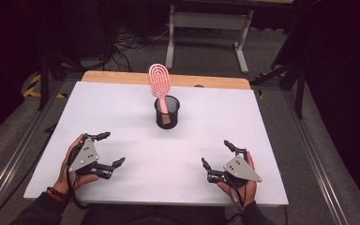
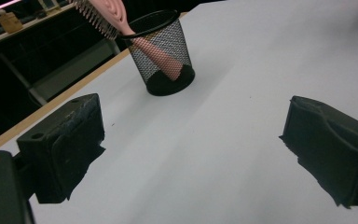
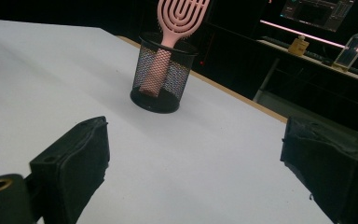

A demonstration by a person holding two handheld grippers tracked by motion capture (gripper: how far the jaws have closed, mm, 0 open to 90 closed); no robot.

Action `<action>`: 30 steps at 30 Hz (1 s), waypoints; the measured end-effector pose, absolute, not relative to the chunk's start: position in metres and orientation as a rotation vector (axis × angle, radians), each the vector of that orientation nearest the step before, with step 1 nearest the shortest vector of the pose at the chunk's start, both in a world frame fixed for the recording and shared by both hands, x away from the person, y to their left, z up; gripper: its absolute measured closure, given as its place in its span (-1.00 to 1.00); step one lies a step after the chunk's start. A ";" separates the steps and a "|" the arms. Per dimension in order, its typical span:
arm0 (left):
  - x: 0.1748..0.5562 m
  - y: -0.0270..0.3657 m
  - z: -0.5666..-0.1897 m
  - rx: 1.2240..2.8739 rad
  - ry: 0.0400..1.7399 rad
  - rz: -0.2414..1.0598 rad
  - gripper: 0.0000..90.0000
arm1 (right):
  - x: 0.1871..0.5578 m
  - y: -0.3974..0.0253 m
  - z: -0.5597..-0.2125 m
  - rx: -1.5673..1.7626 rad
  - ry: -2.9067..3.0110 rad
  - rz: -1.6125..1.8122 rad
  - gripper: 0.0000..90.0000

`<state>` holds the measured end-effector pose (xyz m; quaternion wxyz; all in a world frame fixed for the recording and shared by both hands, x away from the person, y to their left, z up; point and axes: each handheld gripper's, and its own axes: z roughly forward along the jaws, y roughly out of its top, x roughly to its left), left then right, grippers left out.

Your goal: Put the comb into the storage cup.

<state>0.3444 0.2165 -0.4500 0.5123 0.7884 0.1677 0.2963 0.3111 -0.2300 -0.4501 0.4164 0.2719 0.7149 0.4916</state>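
Observation:
A pink hairbrush (image 1: 160, 80) stands handle-down in a black mesh cup (image 1: 167, 112) at the middle of the white table (image 1: 122, 108), leaning toward the far left. In the left gripper view the hairbrush (image 2: 121, 28) and mesh cup (image 2: 165, 53) are ahead of the jaws. My left gripper (image 1: 111, 149) rests open near the front left, nothing between its jaws. My right gripper (image 1: 215, 153) rests open near the front right, also empty. The right gripper view has the cup (image 3: 162, 74) and brush (image 3: 179, 16) beyond its spread jaws.
The white table top sits on a wooden board whose edge (image 1: 122, 77) shows at the back. A white desk frame (image 1: 208, 28) and cables lie on the floor behind. Bottles (image 3: 354, 46) stand on a shelf far off.

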 end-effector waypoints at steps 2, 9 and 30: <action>0.343 0.220 -0.451 1.896 0.414 0.721 -0.86 | 0.311 -0.231 -0.450 0.682 1.796 1.229 -0.81; 0.339 0.228 -0.457 1.914 0.433 0.736 -0.87 | 0.311 -0.233 -0.452 0.690 1.798 1.220 -0.81; 0.329 0.256 -0.477 1.911 0.548 0.713 -0.87 | 0.312 -0.236 -0.455 0.709 1.814 1.231 -0.84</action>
